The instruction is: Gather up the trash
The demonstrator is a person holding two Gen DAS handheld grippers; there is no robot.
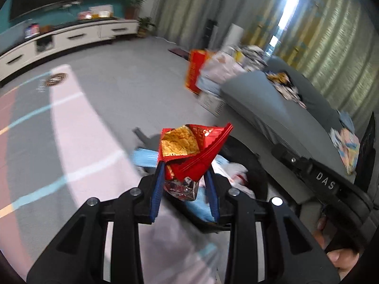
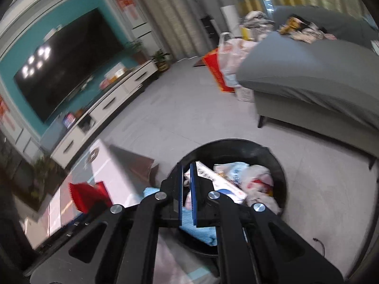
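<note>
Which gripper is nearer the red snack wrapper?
Left. The left gripper clamps the red snack wrapper between its pads over the black bin; the right gripper is empty, off to the wrapper's side.

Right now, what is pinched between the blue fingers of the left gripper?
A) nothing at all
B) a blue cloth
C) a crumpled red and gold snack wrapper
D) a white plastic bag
C: in the left wrist view the left gripper has its blue fingers closed on the crumpled red and gold snack wrapper, held over the black trash bin.
</note>
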